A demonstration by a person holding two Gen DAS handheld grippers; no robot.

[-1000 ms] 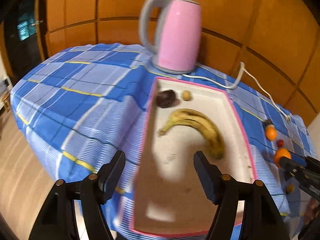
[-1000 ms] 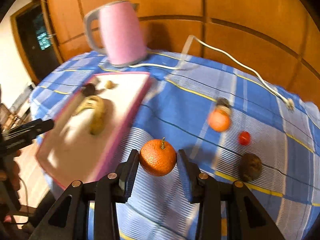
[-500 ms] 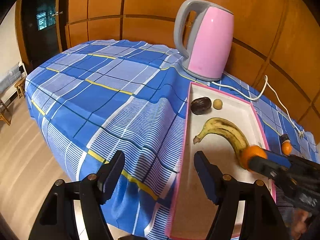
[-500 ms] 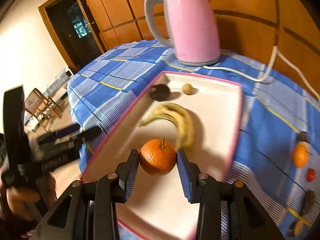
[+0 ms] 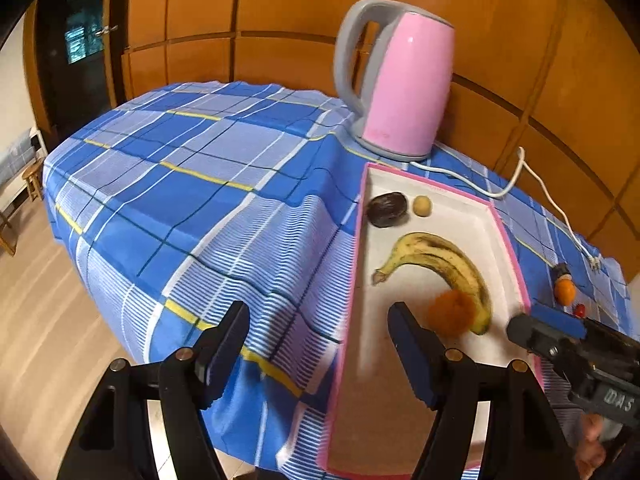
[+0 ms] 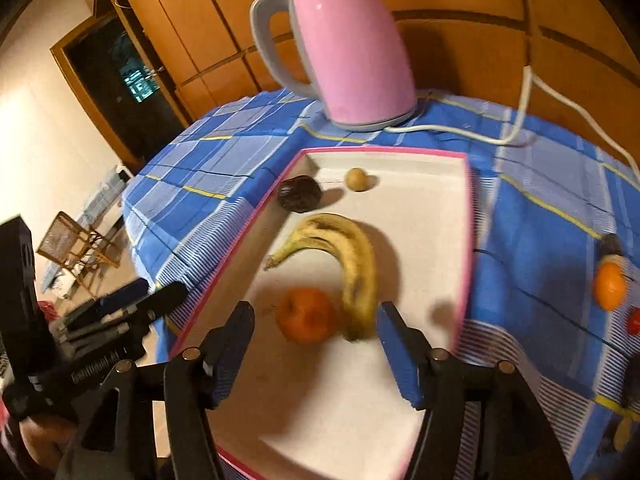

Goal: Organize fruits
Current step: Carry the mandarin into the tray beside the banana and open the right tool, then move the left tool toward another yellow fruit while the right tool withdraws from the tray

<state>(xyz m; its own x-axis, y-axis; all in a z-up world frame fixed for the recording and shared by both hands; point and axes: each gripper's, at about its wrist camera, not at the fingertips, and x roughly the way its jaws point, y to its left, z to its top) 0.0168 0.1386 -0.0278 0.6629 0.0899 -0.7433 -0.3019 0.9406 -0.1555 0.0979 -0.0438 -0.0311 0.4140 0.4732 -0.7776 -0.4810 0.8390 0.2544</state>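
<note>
The white rectangular tray with a pink rim (image 6: 466, 216) lies on the blue plaid tablecloth (image 5: 208, 184), with a spotted yellow banana (image 6: 352, 264) in it, long axis running away from the jaws. A round orange mandarin (image 6: 306, 314) sits on the tray floor against the banana's near end, just ahead of the right gripper (image 6: 316, 344), whose jaws stand released and empty. The left gripper (image 5: 318, 350), also spread wide with nothing in it, straddles the tray's left rim, so I judge the loose fruits on the cloth nearer the right.

Warm indoor light from above. The banana (image 6: 348, 268) throws a soft shadow to its right. The orange (image 5: 451, 312) is blurred. Fisheye bending and dark corners.
</note>
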